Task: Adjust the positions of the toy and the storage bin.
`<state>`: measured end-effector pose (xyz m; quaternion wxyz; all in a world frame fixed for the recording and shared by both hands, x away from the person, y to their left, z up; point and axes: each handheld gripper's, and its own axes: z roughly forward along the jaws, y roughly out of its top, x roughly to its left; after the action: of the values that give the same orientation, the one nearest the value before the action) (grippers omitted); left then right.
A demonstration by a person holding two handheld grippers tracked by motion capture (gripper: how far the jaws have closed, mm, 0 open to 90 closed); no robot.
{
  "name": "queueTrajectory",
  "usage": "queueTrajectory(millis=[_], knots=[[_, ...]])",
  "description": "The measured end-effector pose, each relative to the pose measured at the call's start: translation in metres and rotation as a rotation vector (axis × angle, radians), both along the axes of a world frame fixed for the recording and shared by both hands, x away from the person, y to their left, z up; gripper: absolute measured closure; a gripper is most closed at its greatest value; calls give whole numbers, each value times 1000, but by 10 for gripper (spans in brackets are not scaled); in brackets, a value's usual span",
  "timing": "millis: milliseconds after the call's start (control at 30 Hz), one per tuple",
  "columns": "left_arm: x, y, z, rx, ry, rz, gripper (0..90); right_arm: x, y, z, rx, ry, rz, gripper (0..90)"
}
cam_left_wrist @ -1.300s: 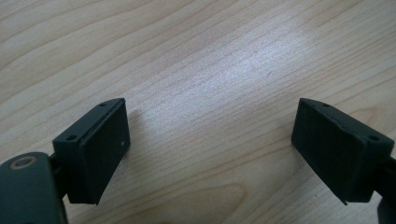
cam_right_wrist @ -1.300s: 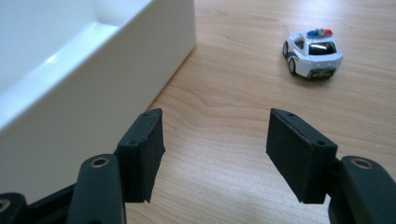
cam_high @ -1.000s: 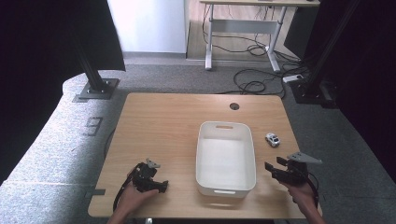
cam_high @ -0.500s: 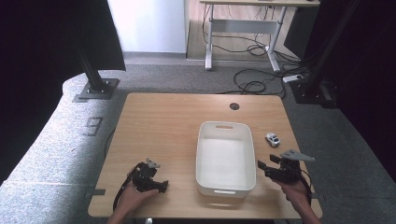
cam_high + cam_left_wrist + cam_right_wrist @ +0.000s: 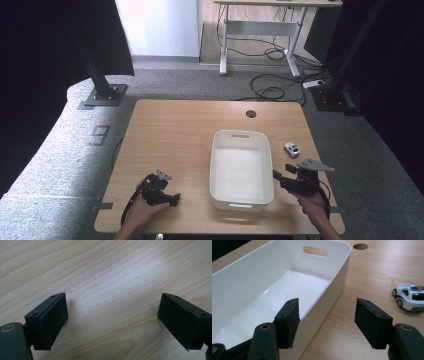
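Toy police car [image 5: 409, 297], likely light, rigid and slick, best pinched across its flanks, is sitting on the table [image 5: 175, 135] just right of the white bin [image 5: 242, 169], while right gripper [image 5: 327, 322] and left gripper [image 5: 113, 322] are gaping empty.

A wooden table [image 5: 175, 130] carries a white bin [image 5: 241, 170] and toy police car [image 5: 292, 149].

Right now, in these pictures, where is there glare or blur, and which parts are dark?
Left gripper view: a pale glare patch on the table, and the left tool near the lens looks soft. Right gripper view: the white bin shines bright inside; the toy car is fairly sharp. High view: both upper corners are almost black, and the table is evenly lit.
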<state>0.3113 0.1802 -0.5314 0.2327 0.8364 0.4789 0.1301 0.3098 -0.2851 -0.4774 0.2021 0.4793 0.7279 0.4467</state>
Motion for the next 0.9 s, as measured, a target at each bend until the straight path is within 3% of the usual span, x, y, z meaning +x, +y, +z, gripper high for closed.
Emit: queueTrajectory(millis=[267,533,900], knots=[[0,0,0,0,-1,-1,96,2,4,-3,13,41,35,485],[0,0,0,0,-1,-4,96,0,15,-2,-24,58,68,602],[0,0,0,0,-2,-4,96,-1,19,-4,-16,74,67,640]])
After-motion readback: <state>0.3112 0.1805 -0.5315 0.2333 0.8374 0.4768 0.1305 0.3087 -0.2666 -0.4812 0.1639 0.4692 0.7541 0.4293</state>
